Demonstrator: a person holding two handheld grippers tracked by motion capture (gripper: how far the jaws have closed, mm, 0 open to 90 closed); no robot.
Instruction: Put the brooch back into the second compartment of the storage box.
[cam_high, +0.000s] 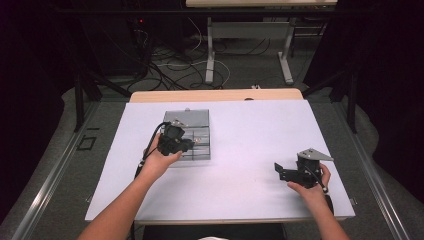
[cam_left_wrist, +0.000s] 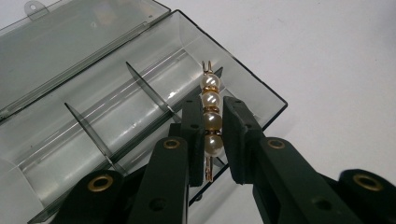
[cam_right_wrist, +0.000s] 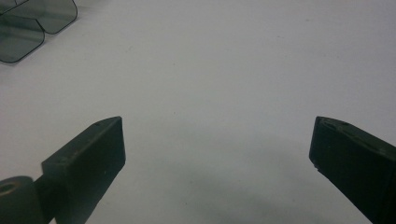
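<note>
My left gripper (cam_left_wrist: 210, 140) is clamped on a pearl hair clip (cam_left_wrist: 210, 119), four pearls on a gold pin, held over the near right corner of a clear plastic box (cam_left_wrist: 93, 107) on the white desk (cam_high: 250, 135). The clip runs lengthwise between the pads, its forked gold tip sticking out beyond them above the box's end compartment. In the high view the box sits left of the desk's middle, lid (cam_high: 187, 118) folded back flat toward the far side, my left hand (cam_high: 159, 161) at its near edge.

To the right of the box the desk is bare all the way to my right gripper (cam_high: 280, 170), which rests near the front right corner with its jaws spread wide and nothing between them. From the right gripper view, two rounded corners of the box (cam_right_wrist: 28, 23) are cut off at the upper left.

Thin dividers (cam_left_wrist: 88, 133) split the box into compartments. Whether the clip's lower end touches the box's wall I cannot tell; the pads cover part of the lowest pearls. From above, my gripper hides the clip and the compartments beneath it.
</note>
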